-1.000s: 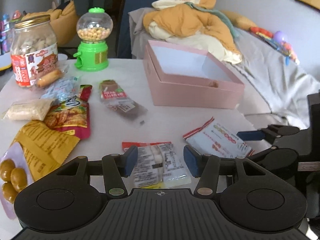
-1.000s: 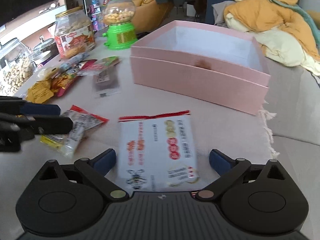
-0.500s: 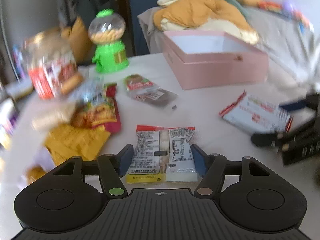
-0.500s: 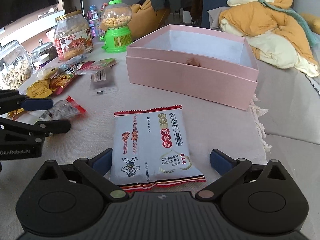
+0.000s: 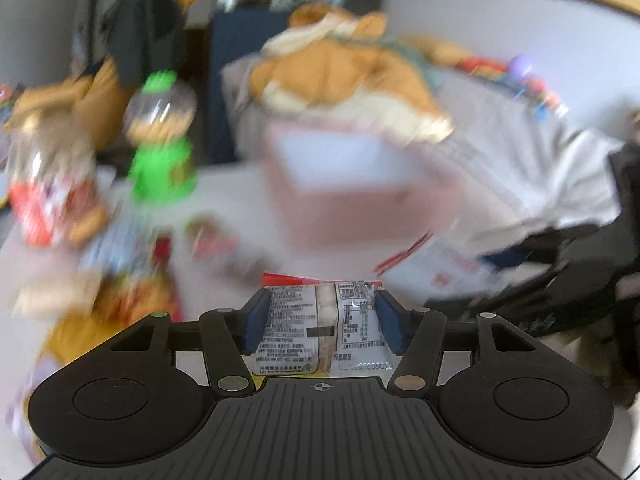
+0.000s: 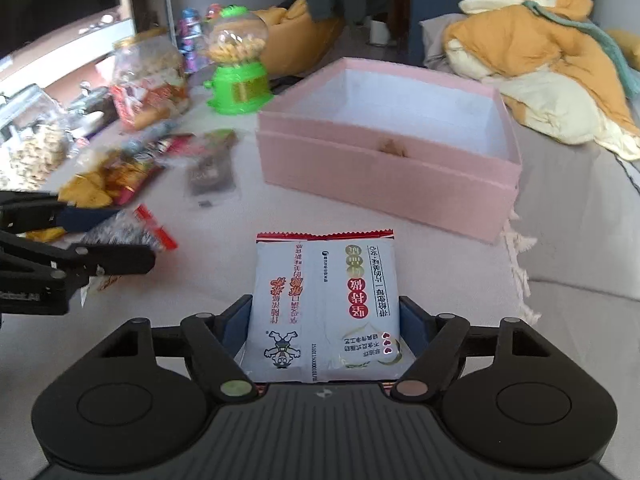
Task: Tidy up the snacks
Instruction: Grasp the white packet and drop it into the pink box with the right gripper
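My left gripper [image 5: 320,304] is closing, its blue pads pressed on both sides of a clear snack packet [image 5: 316,332] with a red top edge. The packet stays sharp while the background blurs. In the right wrist view that gripper [image 6: 120,236] hangs at the left with the packet [image 6: 132,232] just above the table. My right gripper [image 6: 324,308] is closing too, its pads against the edges of a white snack packet [image 6: 326,280] with red print, which bulges between them. The open pink box [image 6: 384,176] stands just beyond, with only a small brown piece inside.
A heap of snack packets [image 6: 120,168] and a dark packet [image 6: 210,168] lie left of the box. Behind them stand a green candy dispenser [image 6: 238,80] and a big snack jar [image 6: 148,80]. An orange blanket [image 6: 540,60] lies past the table on the right.
Both pairs of jaws have narrowed onto their packets. The left gripper has risen with the clear packet, blurring its view. The right gripper has stayed in place.
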Tool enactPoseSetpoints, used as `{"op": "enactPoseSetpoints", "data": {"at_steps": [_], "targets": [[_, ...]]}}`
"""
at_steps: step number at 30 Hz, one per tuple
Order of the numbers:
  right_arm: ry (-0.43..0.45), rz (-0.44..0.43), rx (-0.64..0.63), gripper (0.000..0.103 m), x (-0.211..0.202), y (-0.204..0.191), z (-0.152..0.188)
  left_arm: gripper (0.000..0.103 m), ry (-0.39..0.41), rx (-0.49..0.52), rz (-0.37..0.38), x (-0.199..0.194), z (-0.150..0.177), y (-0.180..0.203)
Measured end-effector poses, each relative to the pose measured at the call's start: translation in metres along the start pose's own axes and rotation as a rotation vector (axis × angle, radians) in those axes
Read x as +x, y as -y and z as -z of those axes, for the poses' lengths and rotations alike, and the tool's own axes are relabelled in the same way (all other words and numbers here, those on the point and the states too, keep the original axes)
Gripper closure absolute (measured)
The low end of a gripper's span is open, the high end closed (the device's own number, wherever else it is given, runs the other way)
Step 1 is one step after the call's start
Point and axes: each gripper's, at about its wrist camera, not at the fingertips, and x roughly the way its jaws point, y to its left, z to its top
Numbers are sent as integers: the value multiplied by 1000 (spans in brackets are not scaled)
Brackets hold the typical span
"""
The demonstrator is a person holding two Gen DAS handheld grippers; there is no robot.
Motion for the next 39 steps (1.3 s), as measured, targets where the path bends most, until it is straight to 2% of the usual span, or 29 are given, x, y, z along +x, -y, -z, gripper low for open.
{"op": "enactPoseSetpoints", "data": {"at_steps": [3, 6, 8, 10, 12, 16, 21, 22, 23, 24, 26, 31, 34, 35, 39], "targets": [[51, -2, 3, 27, -24, 10, -8, 40, 114, -9, 62, 1, -38, 7], [99, 23, 38, 27, -41, 25, -17, 39, 211, -50, 100, 36, -73, 3], [117, 43, 68, 27, -45, 34, -22, 38, 201, -120, 130, 74, -87, -7], [123, 70, 92, 27, -45, 42, -25, 40, 166, -186, 112, 105, -91, -17], [121, 100, 108, 27, -43, 47, -26, 42, 157, -230, 93, 115, -88, -27], [147, 126, 110, 27, -43, 51, -36, 42, 155, -266, 111, 98, -71, -46], [224, 147, 124, 26, -22, 55, -89, 42, 116, -254, 97, 59, -45, -68], [240, 145, 120, 24, -13, 56, -100, 42, 115, -243, 79, 48, -38, -71], [248, 142, 108, 14, -2, 55, -110, 42, 117, -233, 58, 39, -32, -73], [238, 144, 93, 10, 10, 53, -120, 42, 122, -221, 28, 30, -26, -77], [204, 157, 84, 10, 35, 48, -134, 42, 127, -211, -28, 14, -15, -85], [78, 141, 107, 21, 80, 25, -134, 42, 108, -269, -119, -1, 2, -115], [10, 67, 156, 23, 89, 14, -125, 42, 91, -285, -124, 2, -1, -124], [14, 60, 174, 26, 87, 8, -120, 42, 86, -277, -115, 5, -6, -124], [7, 31, 181, 26, 77, -11, -110, 42, 73, -236, -80, 24, -23, -118]]}}
